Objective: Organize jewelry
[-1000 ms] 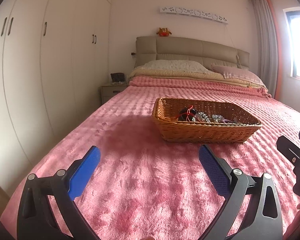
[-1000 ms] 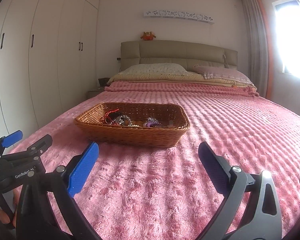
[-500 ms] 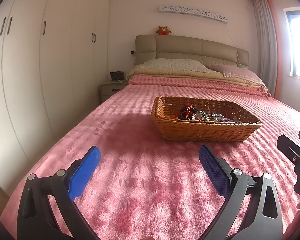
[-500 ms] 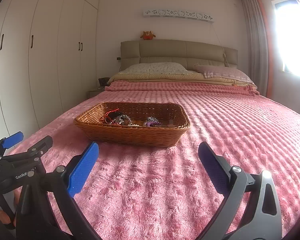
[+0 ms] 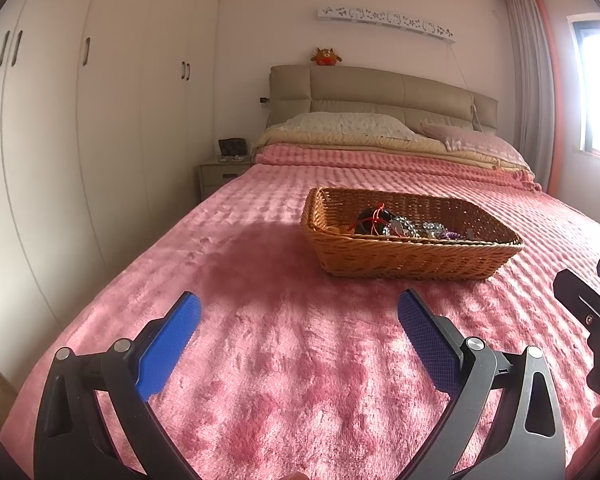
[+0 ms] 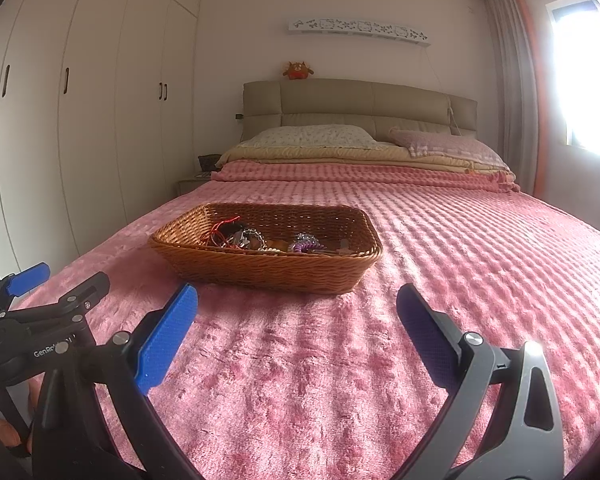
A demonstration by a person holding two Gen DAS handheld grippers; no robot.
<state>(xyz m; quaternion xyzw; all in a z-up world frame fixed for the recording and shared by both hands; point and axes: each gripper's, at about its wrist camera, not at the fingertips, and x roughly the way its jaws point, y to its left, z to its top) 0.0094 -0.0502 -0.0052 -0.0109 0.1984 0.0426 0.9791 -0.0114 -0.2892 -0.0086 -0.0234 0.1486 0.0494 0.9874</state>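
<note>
A brown wicker basket (image 5: 404, 258) stands on the pink bedspread (image 5: 284, 360), ahead and to the right in the left wrist view, ahead and a little left in the right wrist view (image 6: 260, 268). Inside lies a heap of jewelry (image 5: 396, 226): a red cord, dark beads, silver chains and a purple piece (image 6: 306, 245). My left gripper (image 5: 298, 312) is open and empty, low over the bedspread short of the basket. My right gripper (image 6: 296, 308) is open and empty, also short of the basket. Each gripper shows at the edge of the other's view.
White wardrobes (image 5: 80, 120) line the left wall. A bedside table (image 5: 220, 174) stands by the headboard (image 5: 380, 96). Pillows (image 6: 312, 138) lie at the far end of the bed. A window with curtains (image 6: 516, 92) is on the right.
Both views tilted slightly; the basket sits a touch higher in the left wrist frame. Both grippers stay open and in much the same place.
</note>
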